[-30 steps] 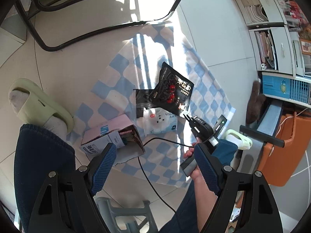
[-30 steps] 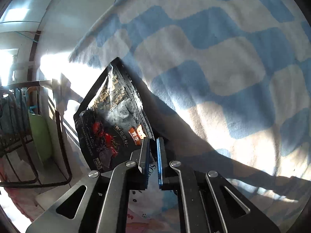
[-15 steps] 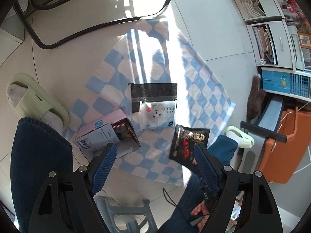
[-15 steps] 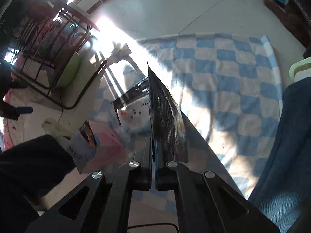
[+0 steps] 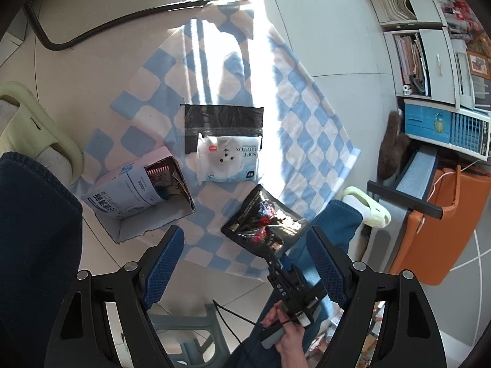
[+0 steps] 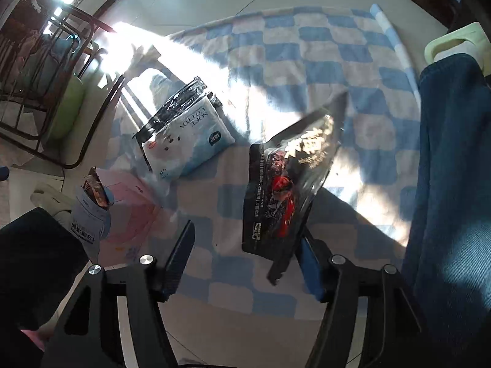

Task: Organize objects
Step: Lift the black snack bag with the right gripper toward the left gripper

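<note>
A black snack packet with red print (image 6: 285, 184) lies between my right gripper's (image 6: 245, 263) open fingers, its lower edge against the right finger (image 6: 310, 273); it also shows in the left wrist view (image 5: 267, 224). A white "Soft Cotton" tissue pack (image 5: 227, 159) lies on a black bag (image 5: 224, 116) mid-cloth. An open pink and grey box (image 5: 138, 190) lies on its side at the cloth's left edge. My left gripper (image 5: 245, 263) is open and empty, high above the cloth.
A blue-and-white checkered cloth (image 5: 307, 116) covers the tiled floor. The person's jeans-clad legs and pale green slippers (image 5: 33, 128) flank it. A black chair frame (image 5: 122, 15) stands at the far side. Shelves (image 5: 429, 46) and an orange bin (image 5: 445, 220) stand at the right.
My right gripper has opened; it was shut on the black snack packet. The packet has tipped from edge-on to face-up. My left gripper has stayed open.
</note>
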Motion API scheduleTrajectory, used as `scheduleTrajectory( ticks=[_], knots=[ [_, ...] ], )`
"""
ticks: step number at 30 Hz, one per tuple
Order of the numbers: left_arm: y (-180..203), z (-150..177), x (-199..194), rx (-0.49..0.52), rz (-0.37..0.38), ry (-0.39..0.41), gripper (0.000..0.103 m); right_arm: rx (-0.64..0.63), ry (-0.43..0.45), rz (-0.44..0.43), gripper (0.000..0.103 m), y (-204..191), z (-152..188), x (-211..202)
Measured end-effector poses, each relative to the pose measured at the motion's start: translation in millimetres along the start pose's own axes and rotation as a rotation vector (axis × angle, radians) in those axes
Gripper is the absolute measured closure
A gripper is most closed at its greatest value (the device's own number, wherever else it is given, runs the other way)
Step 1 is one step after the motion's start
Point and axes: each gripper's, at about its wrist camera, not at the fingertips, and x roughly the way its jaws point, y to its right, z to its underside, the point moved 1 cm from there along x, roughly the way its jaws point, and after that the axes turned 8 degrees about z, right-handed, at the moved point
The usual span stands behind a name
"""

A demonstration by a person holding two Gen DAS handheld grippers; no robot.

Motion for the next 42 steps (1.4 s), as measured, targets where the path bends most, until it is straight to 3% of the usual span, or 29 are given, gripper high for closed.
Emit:
scheduleTrajectory(
  ticks=[4, 10, 13, 15, 19, 22, 24, 27, 30, 33, 35, 39, 42],
  knots=[
    [1.1, -3.3, -4.0, 0.011, -0.018, 0.016, 0.022, 0.108, -0.134, -0.106, 0.058, 4.5, -20.4, 38.2],
    [-3.2, -2.0, -6.2, -0.001, -0.007, 0.01, 0.022, 0.388, -0.286, -0.092, 0.058, 36.8, -9.0, 89.9],
    [-4.9, -1.2, -8.4, -0.013, 0.003, 0.009, 0.022, 0.475, -0.244, -0.128, 0.058, 50.9, -2.5, 95.9],
    [-5.4, -0.1, -9.9, -0.021, 0.017, 0.011, 0.022, 0.45, -0.223, -0.127, 0.059, 50.7, -3.6, 98.3],
    [-6.9, -1.6, -8.5, -0.006, 0.008, 0.002, 0.022, 0.42, -0.216, -0.143, 0.093, 49.9, -5.8, 104.9],
    [-8.1, -3.2, -5.6, -0.024, -0.01, -0.002, 0.022, 0.383, -0.136, -0.15, 0.099, 42.3, -9.8, 84.3],
    [-5.2, -2.9, -3.2, -0.021, -0.011, -0.003, 0.022, 0.268, -0.055, -0.12, 0.1, 27.4, -11.7, 56.3],
    [2.0, 1.0, 2.4, 0.014, -0.039, -0.006, 0.022, -0.004, 0.052, -0.048, 0.101, -7.2, -6.4, 8.1],
    [3.0, 7.7, 12.8, 0.026, -0.068, -0.027, 0.022, -0.272, 0.116, 0.03, 0.101, -36.9, 11.0, -29.7],
    [-0.2, 12.0, 25.4, 0.024, -0.097, -0.056, 0.022, -0.434, 0.002, 0.036, 0.099, -47.6, 34.1, -21.4],
    [-3.2, 15.2, 31.5, 0.024, -0.118, -0.068, 0.022, -0.432, -0.078, 0.021, 0.088, -42.7, 44.8, -1.5],
    [-5.2, 26.8, 39.6, 0.056, -0.158, -0.083, 0.022, -0.26, -0.179, -0.065, 0.046, -23.1, 59.3, 27.6],
    [-9.0, 36.9, 46.8, 0.071, -0.173, -0.087, 0.022, -0.15, -0.147, -0.03, 0.045, -14.1, 65.4, 38.0]
  ],
)
